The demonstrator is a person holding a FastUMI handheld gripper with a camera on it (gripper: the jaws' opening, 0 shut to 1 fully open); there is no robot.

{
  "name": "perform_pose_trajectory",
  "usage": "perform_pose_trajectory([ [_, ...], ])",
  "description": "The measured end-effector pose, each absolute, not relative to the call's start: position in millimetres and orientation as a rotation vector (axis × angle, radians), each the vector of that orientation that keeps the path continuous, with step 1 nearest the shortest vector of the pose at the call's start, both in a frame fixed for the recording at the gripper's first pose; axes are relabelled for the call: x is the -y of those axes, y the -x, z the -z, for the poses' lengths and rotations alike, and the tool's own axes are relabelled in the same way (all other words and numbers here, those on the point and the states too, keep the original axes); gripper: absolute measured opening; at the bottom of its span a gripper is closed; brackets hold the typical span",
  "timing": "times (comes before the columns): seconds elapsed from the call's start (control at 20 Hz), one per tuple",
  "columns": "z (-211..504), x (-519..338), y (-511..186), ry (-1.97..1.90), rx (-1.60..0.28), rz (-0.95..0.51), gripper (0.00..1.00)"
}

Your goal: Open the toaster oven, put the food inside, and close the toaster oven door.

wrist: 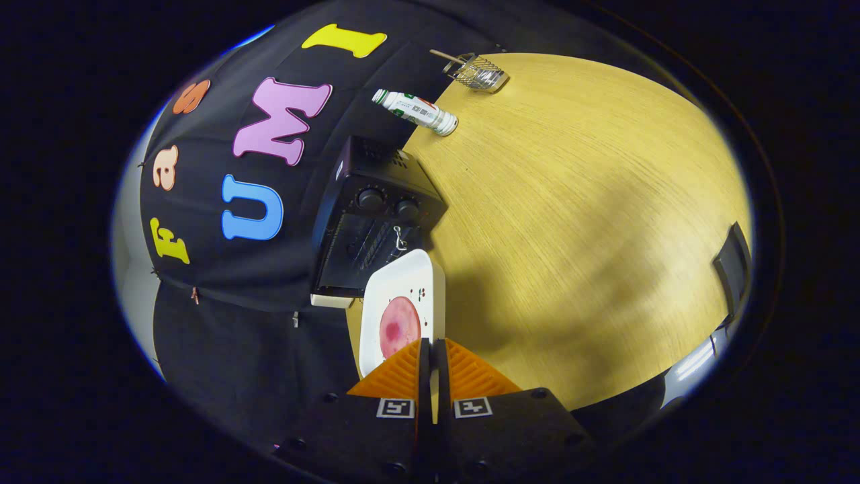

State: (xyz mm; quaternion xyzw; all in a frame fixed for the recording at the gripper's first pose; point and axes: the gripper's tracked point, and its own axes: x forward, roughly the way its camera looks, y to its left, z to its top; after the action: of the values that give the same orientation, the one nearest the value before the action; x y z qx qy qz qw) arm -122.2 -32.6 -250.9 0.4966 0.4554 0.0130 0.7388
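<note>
The bottle [416, 111] bears a label too small to read; nothing else is legible.

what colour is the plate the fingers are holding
White plate, carrying a pink round slice, seen in the gripper view.

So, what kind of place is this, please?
Probably a staged kitchen booth: a toaster oven, a plate held edge-on in the gripper, and a bottle on a wooden table.

wooden table [578, 222] — toaster oven [366, 215], bottle [416, 111], wire basket [478, 72]
</note>
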Motion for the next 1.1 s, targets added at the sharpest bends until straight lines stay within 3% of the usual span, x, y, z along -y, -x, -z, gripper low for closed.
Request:
perform_pose_trajectory([
  [0.35,249.6,-24.2,73.7,-1.139,-0.943,-0.044,0.07],
  [1.1,317.0,-84.4,-58.1,-1.261,-0.828,0.179,0.07],
])
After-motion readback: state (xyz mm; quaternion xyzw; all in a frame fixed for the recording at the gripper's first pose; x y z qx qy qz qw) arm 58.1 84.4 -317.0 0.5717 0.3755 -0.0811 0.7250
